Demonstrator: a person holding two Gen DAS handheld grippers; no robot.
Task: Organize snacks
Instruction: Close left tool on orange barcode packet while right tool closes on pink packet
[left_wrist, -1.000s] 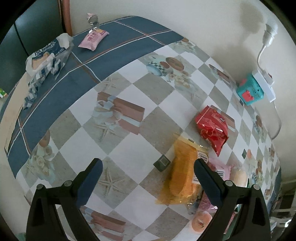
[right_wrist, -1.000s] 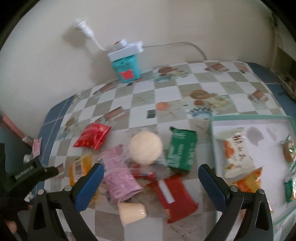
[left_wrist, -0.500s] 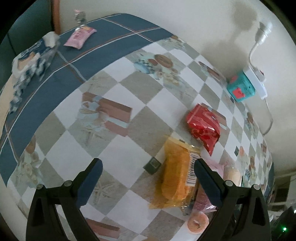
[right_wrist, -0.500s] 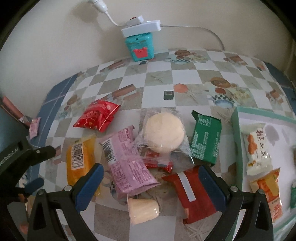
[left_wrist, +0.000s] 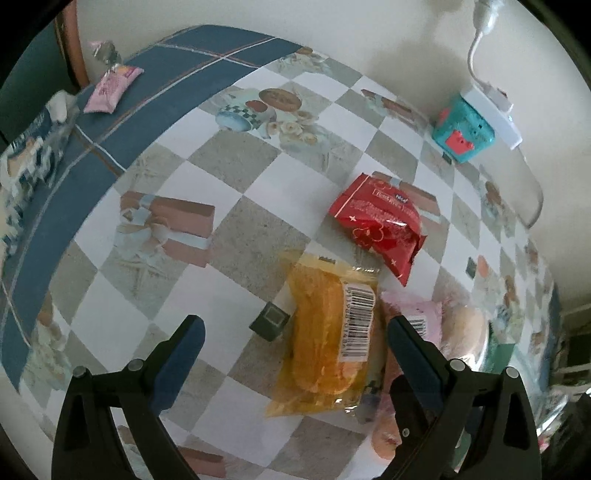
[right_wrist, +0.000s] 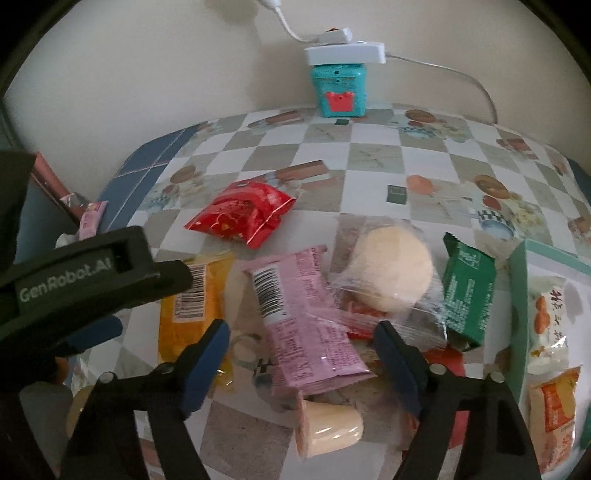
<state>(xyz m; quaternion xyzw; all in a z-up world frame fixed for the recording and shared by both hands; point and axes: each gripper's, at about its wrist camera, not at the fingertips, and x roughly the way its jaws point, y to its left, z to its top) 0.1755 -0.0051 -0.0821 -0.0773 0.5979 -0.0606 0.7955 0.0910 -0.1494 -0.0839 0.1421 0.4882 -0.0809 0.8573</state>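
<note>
Fingers of the right gripper (right_wrist: 301, 349) stood partly apart and were closing, with the pink barcoded packet (right_wrist: 299, 325) lying between them; the pads did not yet appear to press on it, and nothing was lifted. On the left gripper (left_wrist: 291, 345) the blue pads (left_wrist: 179, 360) stood wide and released, straddling the near end of the yellow-orange packet (left_wrist: 327, 341) and a small dark square (left_wrist: 269, 320) on the cloth, with no visible contact on either. Both tools pointed steeply down over a loose heap on the checked tablecloth (left_wrist: 255, 236): the red foil packet (right_wrist: 240, 218) lay at the far edge of the heap, a round pale bun in clear wrap (right_wrist: 393, 271) beside the pink packet, a green packet (right_wrist: 467, 291) toward the tray, and a small jelly cup (right_wrist: 327, 428) on its side nearest the right-wrist camera. The teal-rimmed tray (right_wrist: 517, 306) at right already held at least two packets, so sorting was judged partly done, with most of the heap still outside it. The step in hand was judged to be the pick of the pink packet. The next move would call for a firm pinch across its width, a clean lift clear of the bun wrap overlapping its edge, and carriage rightward over the tray rim. Snagging neighbouring wrappers was judged the main risk. A teal box (right_wrist: 340, 88) with a white power strip on top stood by the wall, well clear.
</note>
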